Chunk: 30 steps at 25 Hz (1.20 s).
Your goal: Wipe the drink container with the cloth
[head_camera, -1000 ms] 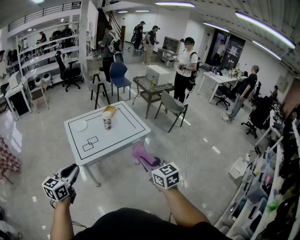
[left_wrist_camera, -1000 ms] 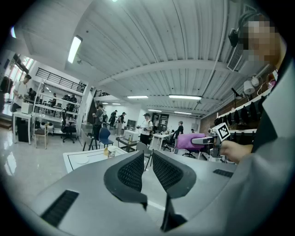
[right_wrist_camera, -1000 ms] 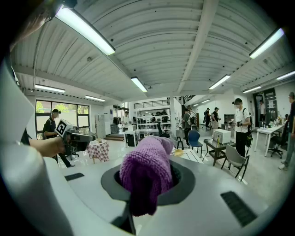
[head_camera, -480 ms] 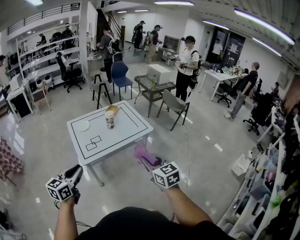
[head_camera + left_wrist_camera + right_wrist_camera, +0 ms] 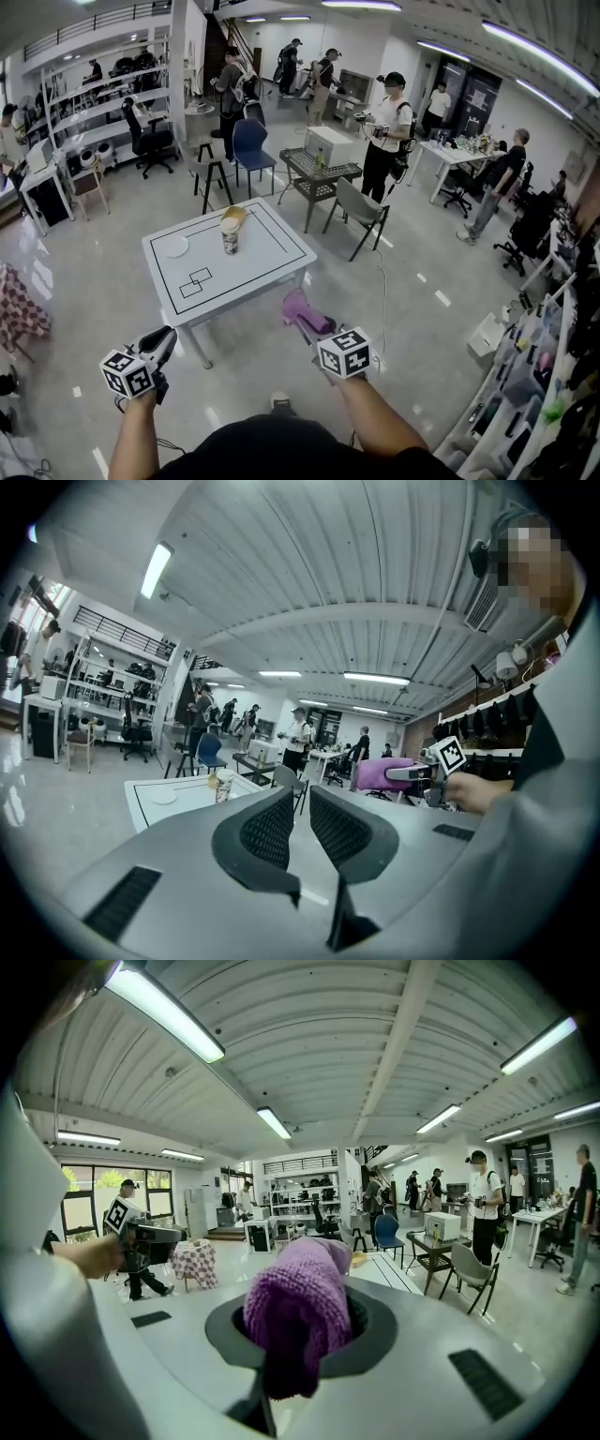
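Note:
The drink container (image 5: 230,235), a tall paper cup, stands upright on the white table (image 5: 253,267) several steps ahead of me. My right gripper (image 5: 298,317) is shut on a purple knitted cloth (image 5: 302,307), held low over the floor short of the table. In the right gripper view the cloth (image 5: 300,1312) bulges out between the jaws and hides them. My left gripper (image 5: 161,343) is shut with nothing in it, held to the left at about the same height. The left gripper view shows the cup (image 5: 223,785) far off and the cloth (image 5: 382,772) to the right.
A white plate (image 5: 175,247) lies on the table's left part, and a yellowish object (image 5: 234,216) sits just behind the cup. A grey chair (image 5: 357,210), a mesh table (image 5: 319,174) and a blue chair (image 5: 248,146) stand beyond. Several people stand farther back.
The table and cup have come a little nearer and shifted right in the head view. Both grippers keep their pose, and the cloth stays held.

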Each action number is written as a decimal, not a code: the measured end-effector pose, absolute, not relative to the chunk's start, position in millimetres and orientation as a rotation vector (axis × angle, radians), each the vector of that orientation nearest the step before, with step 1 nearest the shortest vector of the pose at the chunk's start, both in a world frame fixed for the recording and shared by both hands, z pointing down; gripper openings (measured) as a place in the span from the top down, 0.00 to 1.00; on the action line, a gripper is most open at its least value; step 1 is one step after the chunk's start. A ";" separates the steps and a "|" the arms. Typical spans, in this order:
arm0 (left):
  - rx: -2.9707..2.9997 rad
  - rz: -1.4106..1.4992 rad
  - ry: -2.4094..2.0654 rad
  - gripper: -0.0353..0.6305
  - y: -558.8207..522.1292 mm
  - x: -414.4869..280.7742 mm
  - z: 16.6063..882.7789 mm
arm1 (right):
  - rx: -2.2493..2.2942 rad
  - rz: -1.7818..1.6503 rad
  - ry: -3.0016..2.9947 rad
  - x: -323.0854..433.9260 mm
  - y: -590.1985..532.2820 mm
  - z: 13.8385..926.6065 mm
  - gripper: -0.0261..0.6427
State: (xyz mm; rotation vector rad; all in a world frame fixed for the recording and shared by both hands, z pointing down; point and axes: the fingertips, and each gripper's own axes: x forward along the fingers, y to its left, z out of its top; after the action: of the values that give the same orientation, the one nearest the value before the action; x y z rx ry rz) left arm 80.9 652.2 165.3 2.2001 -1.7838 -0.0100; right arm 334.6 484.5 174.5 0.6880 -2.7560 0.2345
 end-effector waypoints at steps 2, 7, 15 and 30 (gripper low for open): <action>2.195 -0.010 -1.794 0.84 646.9 75.1 165.6 | 0.688 0.234 -2.758 328.4 476.5 175.9 0.83; 2.182 0.003 -1.807 0.84 620.5 66.0 163.7 | 0.689 0.231 -2.752 316.3 446.1 176.0 0.83; 2.143 0.037 -1.857 0.84 559.9 24.1 170.0 | 0.645 0.239 -2.736 270.4 380.5 189.3 0.83; 2.110 0.091 -1.865 0.84 422.4 -13.4 178.9 | 0.593 0.259 -2.705 218.2 239.4 203.2 0.83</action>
State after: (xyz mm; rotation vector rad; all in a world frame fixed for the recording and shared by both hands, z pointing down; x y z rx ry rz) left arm -13.4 422.4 178.9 2.1095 -1.8651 0.0910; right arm 218.2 239.4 203.2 0.5934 -2.7053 0.2591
